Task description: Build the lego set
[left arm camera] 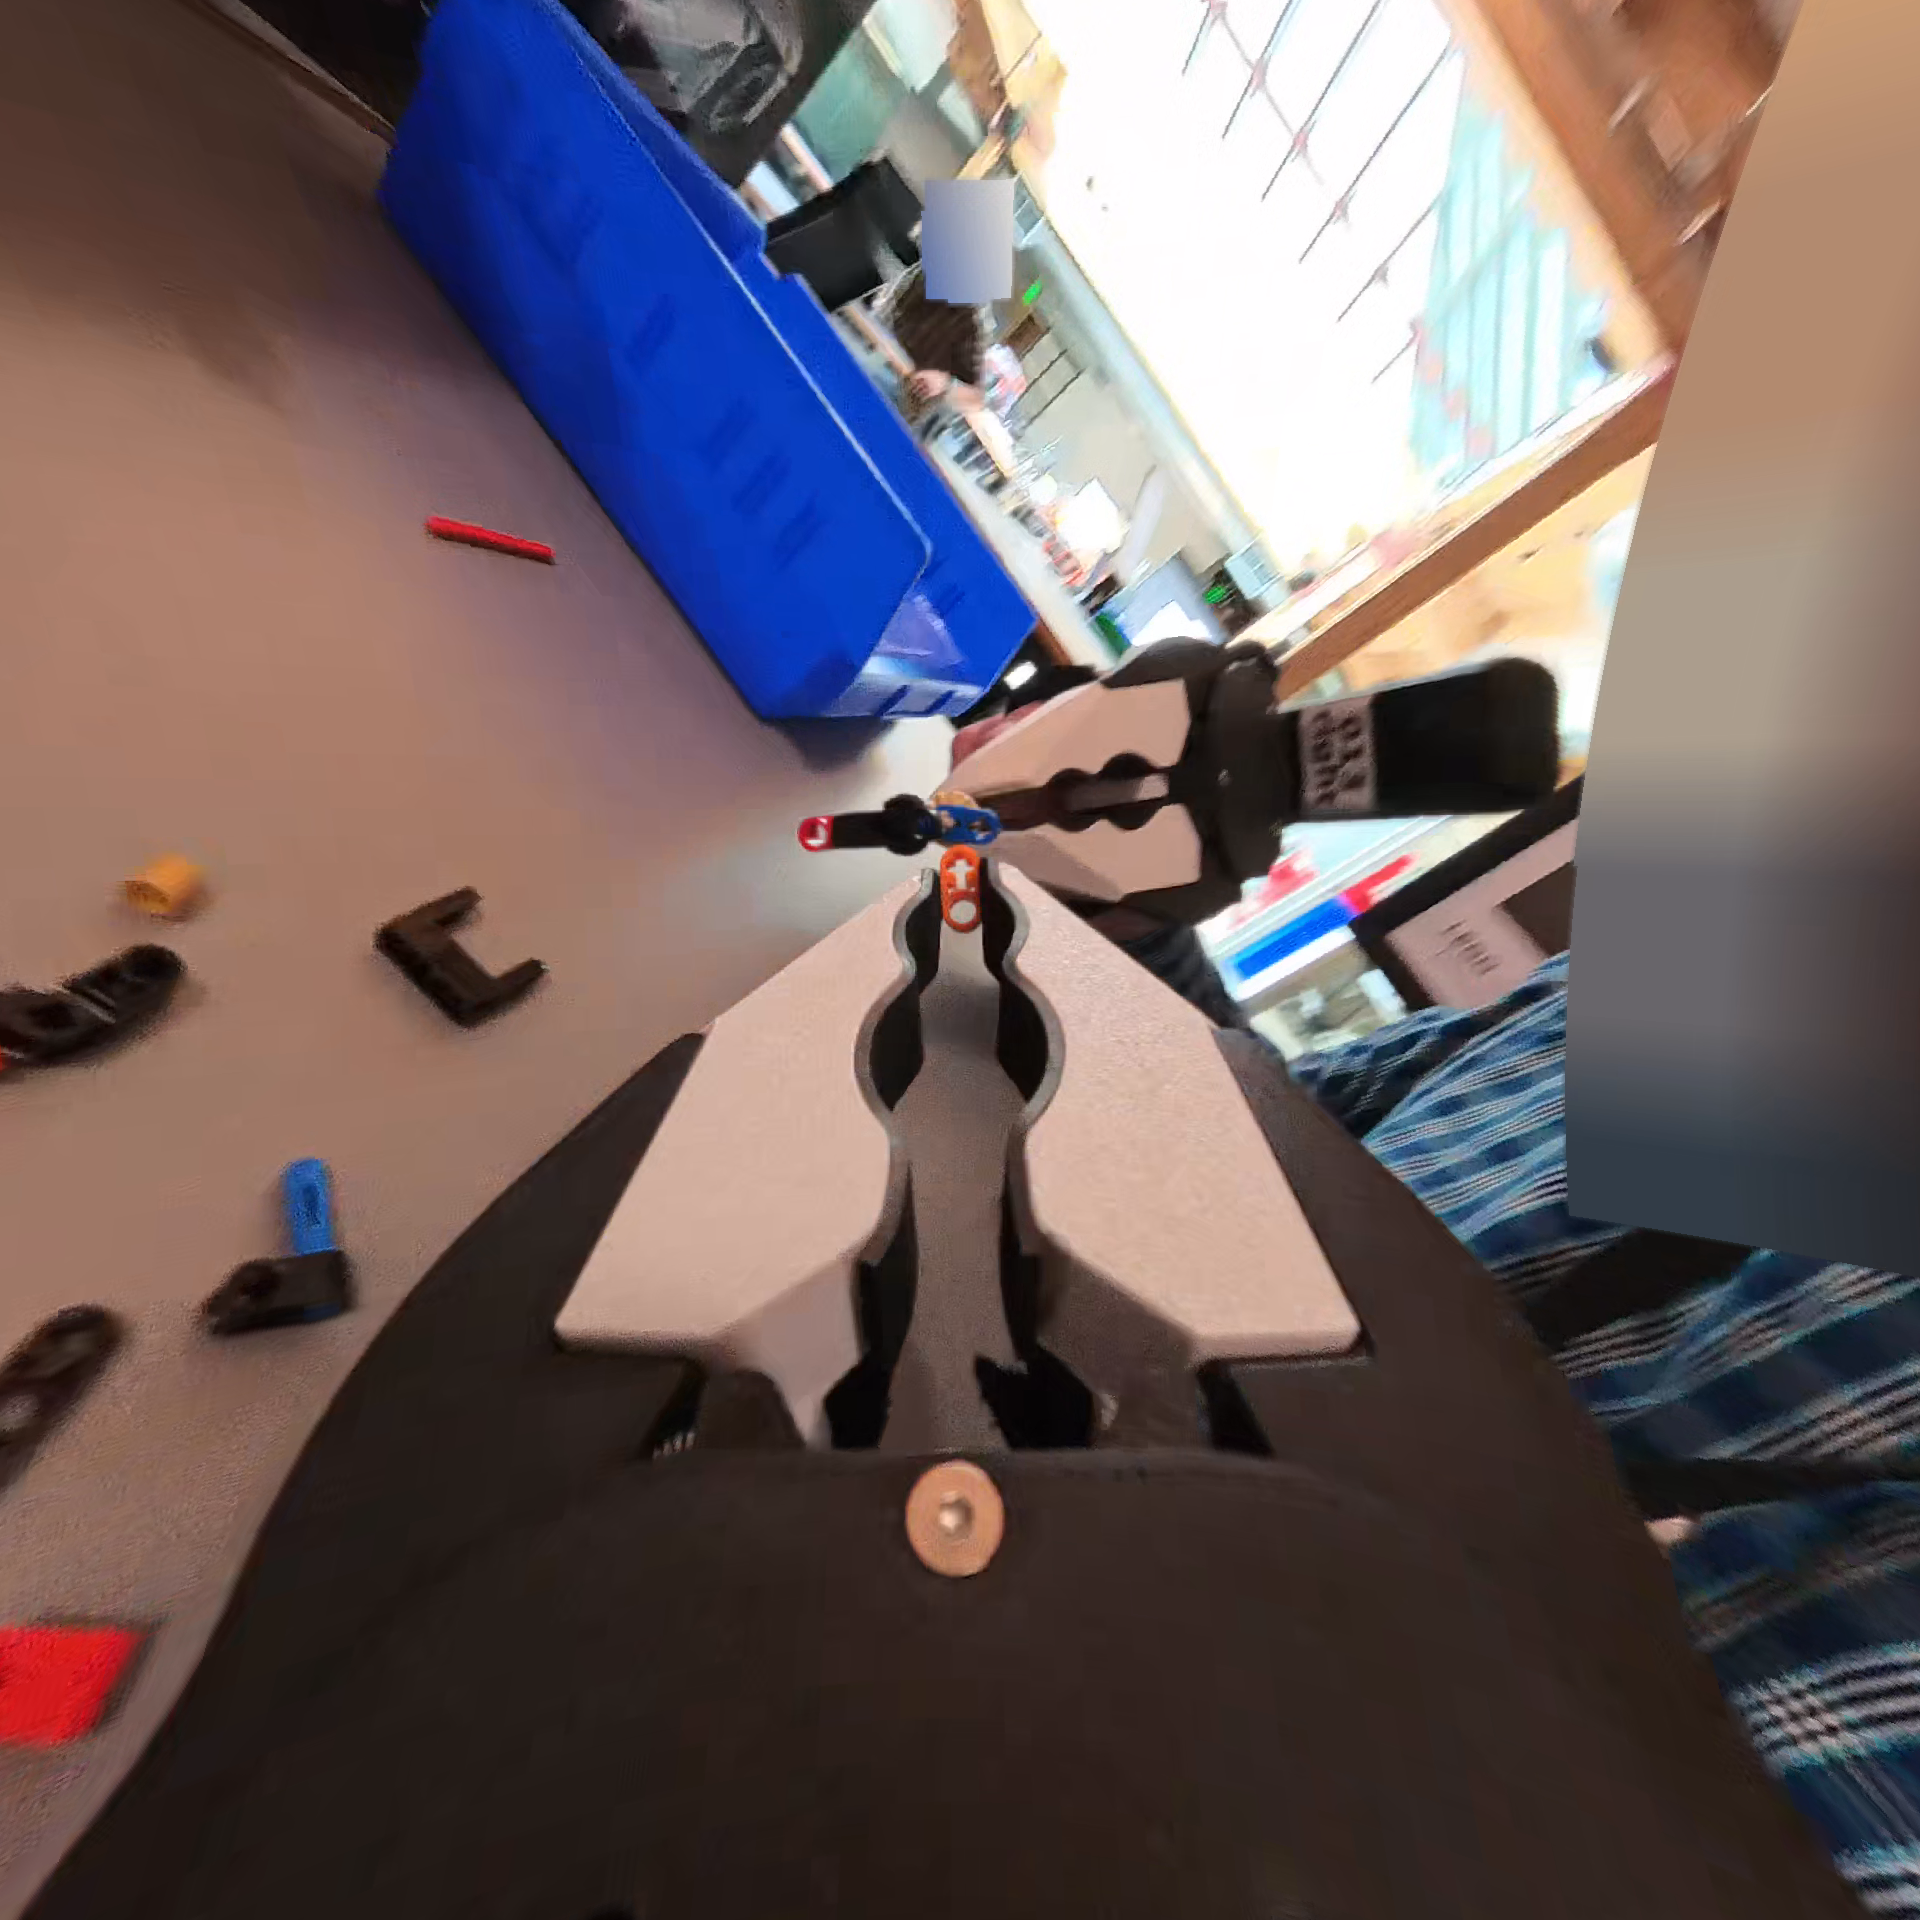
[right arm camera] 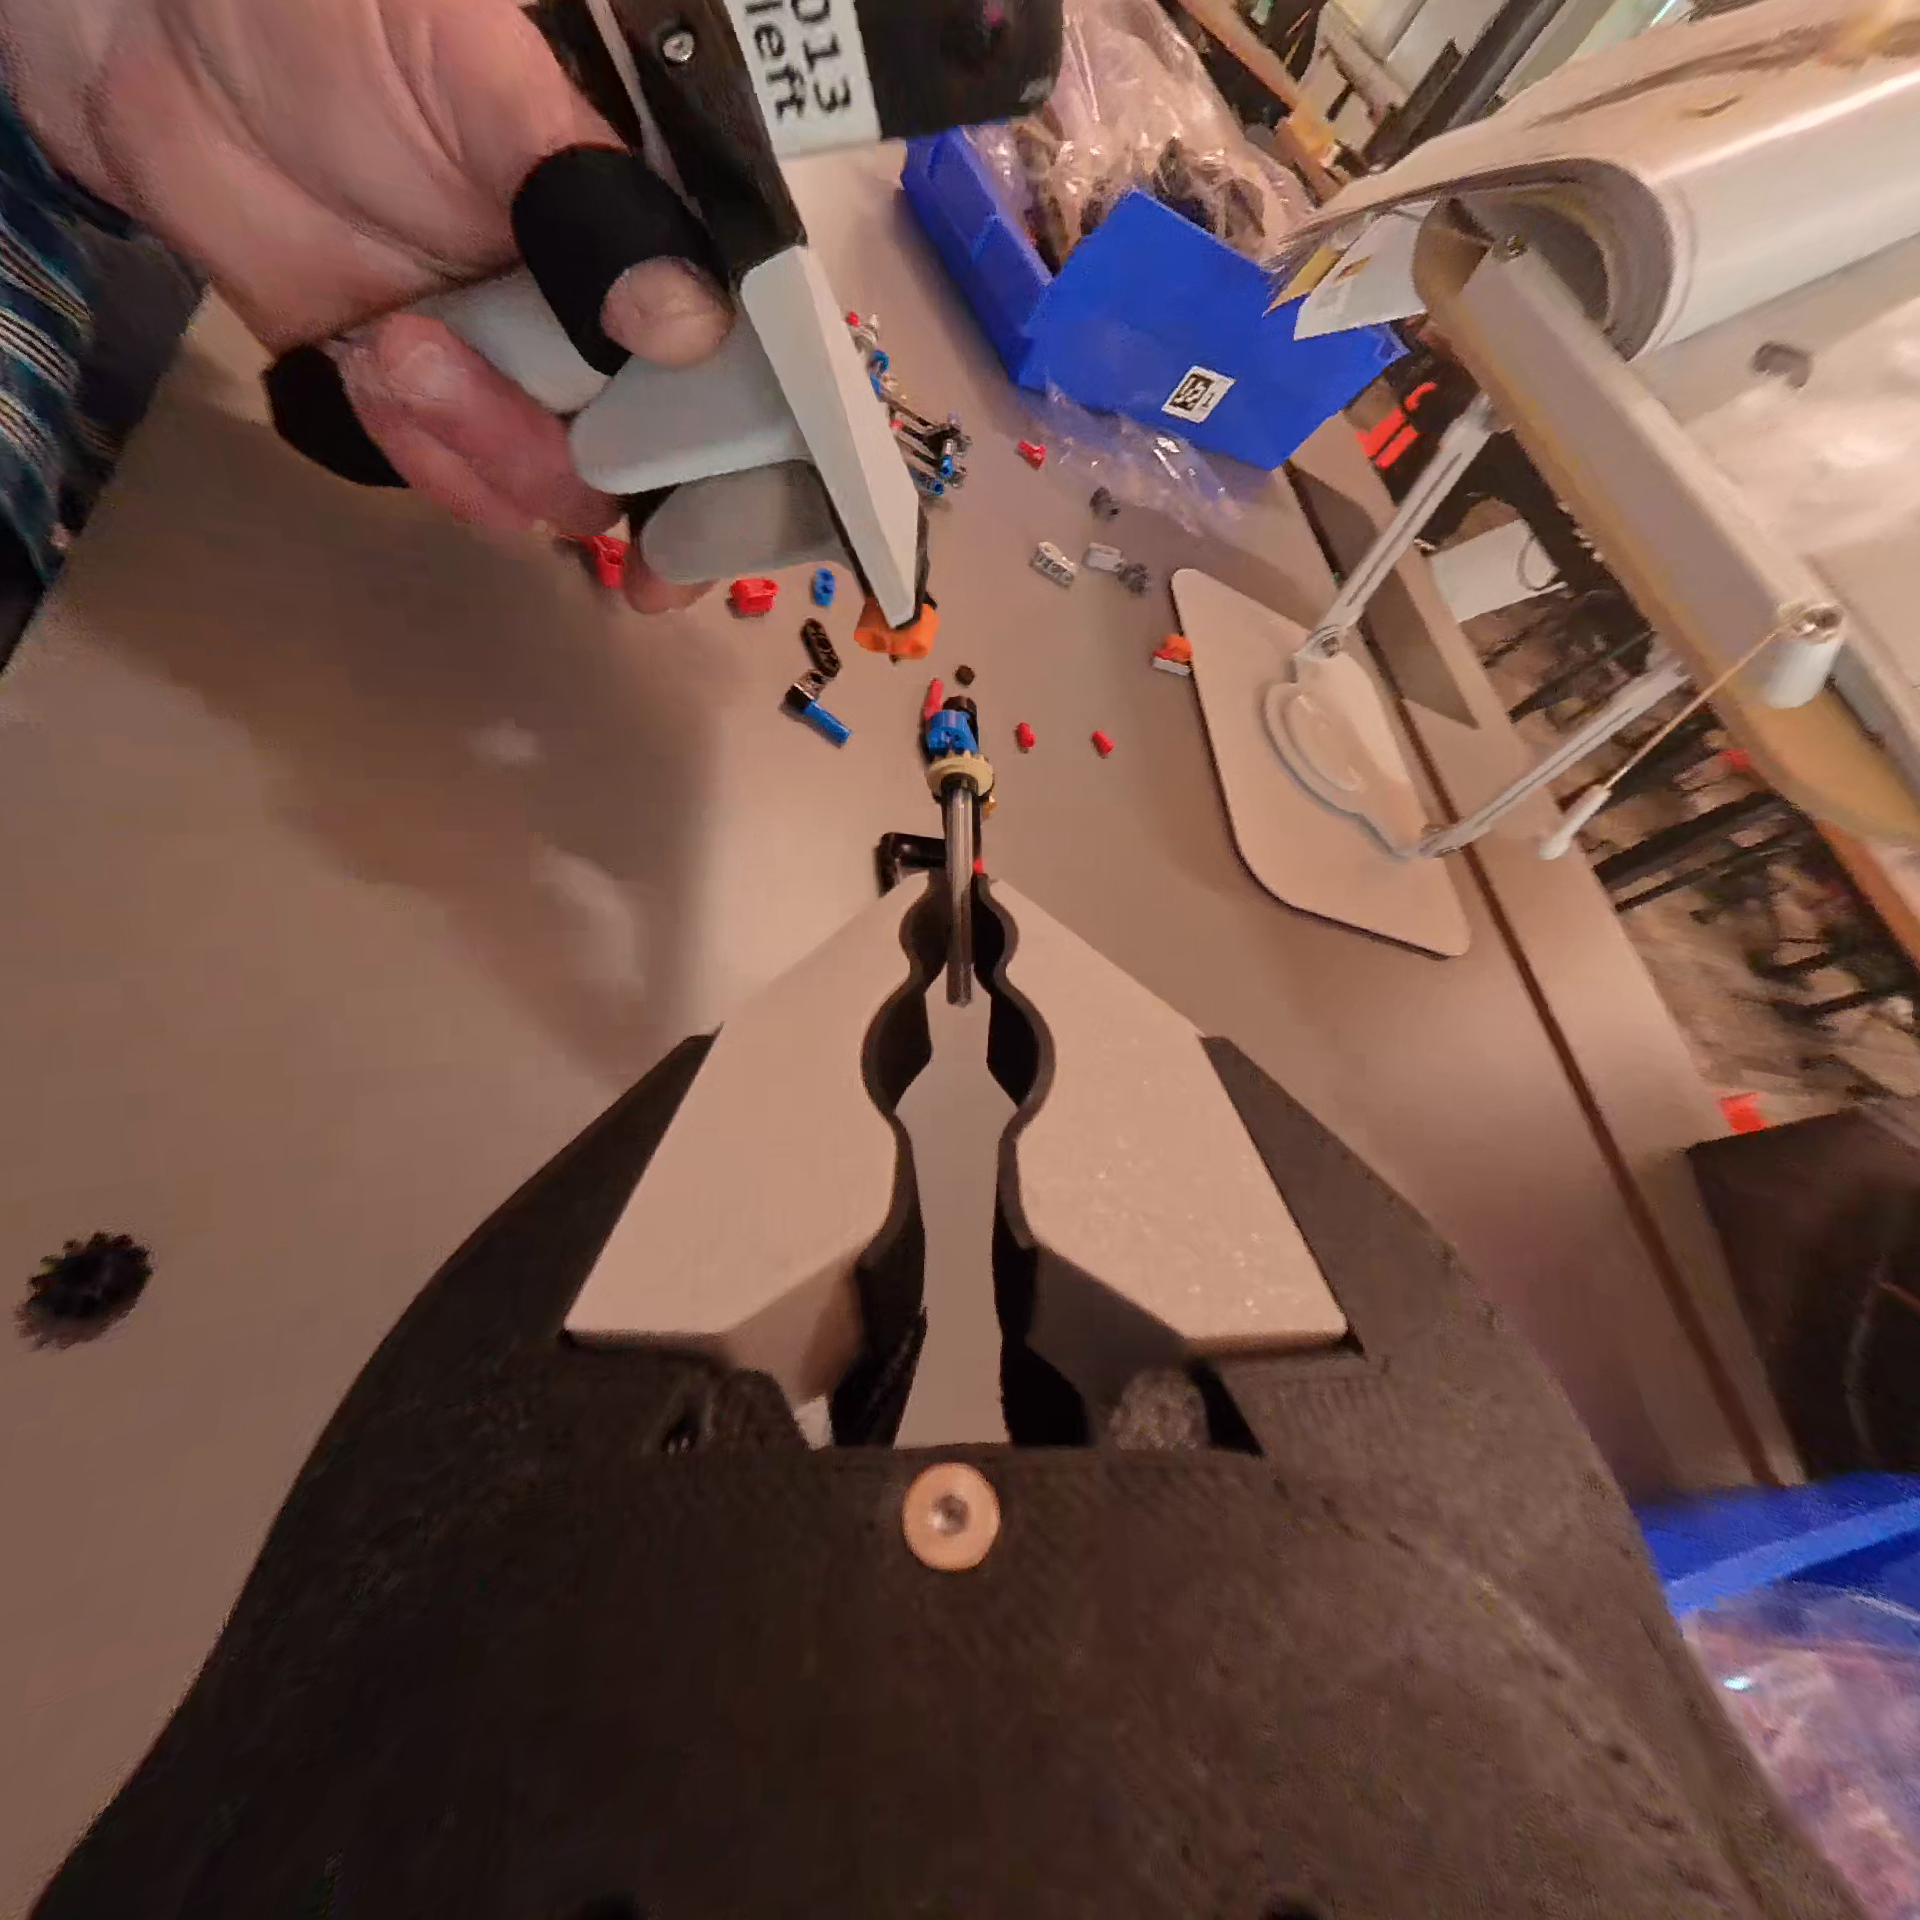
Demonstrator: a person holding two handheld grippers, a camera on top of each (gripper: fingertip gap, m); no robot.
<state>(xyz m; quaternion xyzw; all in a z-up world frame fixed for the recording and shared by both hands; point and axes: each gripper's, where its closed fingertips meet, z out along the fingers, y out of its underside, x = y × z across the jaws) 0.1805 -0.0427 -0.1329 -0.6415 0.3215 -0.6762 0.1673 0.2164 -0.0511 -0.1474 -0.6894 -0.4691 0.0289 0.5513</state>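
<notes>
My left gripper (left arm camera: 958,894) is shut on a small orange lego connector (left arm camera: 961,886) and holds it above the table. It also shows in the right wrist view (right arm camera: 896,613), with the orange connector (right arm camera: 896,630) at its tips. My right gripper (right arm camera: 958,894) is shut on a grey axle (right arm camera: 958,904) that carries a tan bush, a blue piece (right arm camera: 951,732) and a red tip. In the left wrist view the right gripper (left arm camera: 1023,821) holds this axle assembly (left arm camera: 904,828) just above the orange connector, close to it.
Loose lego pieces lie on the grey table: a black bracket (left arm camera: 457,956), a blue-and-black pin piece (left arm camera: 296,1262), a tan piece (left arm camera: 164,885), a red axle (left arm camera: 488,540). Blue bins (left arm camera: 675,395) stand at the back. An instruction-book stand (right arm camera: 1340,769) is at the right. Across from one pair of fingers to the other is roughly 5 centimeters.
</notes>
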